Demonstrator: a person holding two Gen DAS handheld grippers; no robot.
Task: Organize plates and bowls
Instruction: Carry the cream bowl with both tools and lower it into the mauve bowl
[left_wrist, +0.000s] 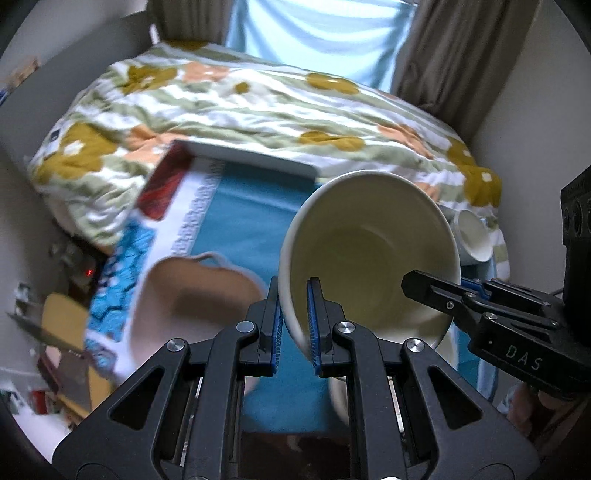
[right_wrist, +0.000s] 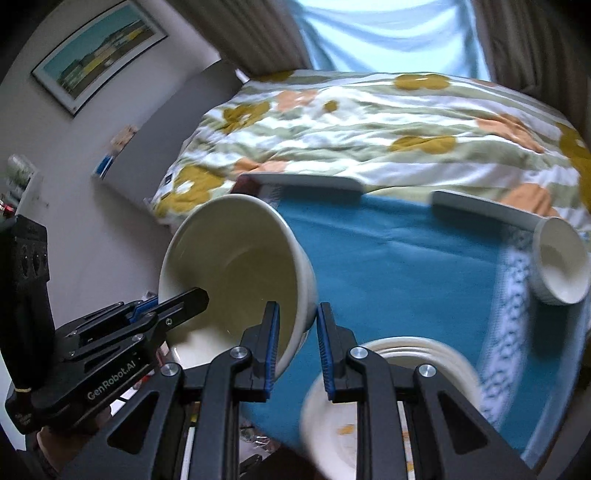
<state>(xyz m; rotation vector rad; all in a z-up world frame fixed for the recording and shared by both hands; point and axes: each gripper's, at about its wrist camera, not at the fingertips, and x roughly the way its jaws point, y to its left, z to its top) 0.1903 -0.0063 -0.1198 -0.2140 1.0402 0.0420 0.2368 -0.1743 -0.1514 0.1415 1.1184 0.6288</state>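
Item: large cream bowl (left_wrist: 369, 254), glazed ceramic by the look of it, deep, thick-walled, with a foot ring at the base

Location: held in the air, tilted on its side with the mouth towards both cameras, above the blue cloth (left_wrist: 255, 225) spread on the bed; the flowered quilt (left_wrist: 258, 103) lies behind

Hold: my left gripper (left_wrist: 295, 325) is pinched narrow on the rim wall, one pad inside, one outside; my right gripper (right_wrist: 295, 343) is clamped the same way on the opposite side of the rim

Handling, as I judge it: heavy for its size, rigid, smooth glaze likely slippery under the pads, breakable if dropped. Rim is the only part thin enough to pinch; two opposed grips seem wise, since one alone would let it swing

Neighbouring stock: stack of cream bowls (right_wrist: 399, 373) below on the cloth, a likely nesting place; small white cup (right_wrist: 561, 266) on its side towards the cloth's far edge; woven basket (left_wrist: 192, 291) below left, blurred
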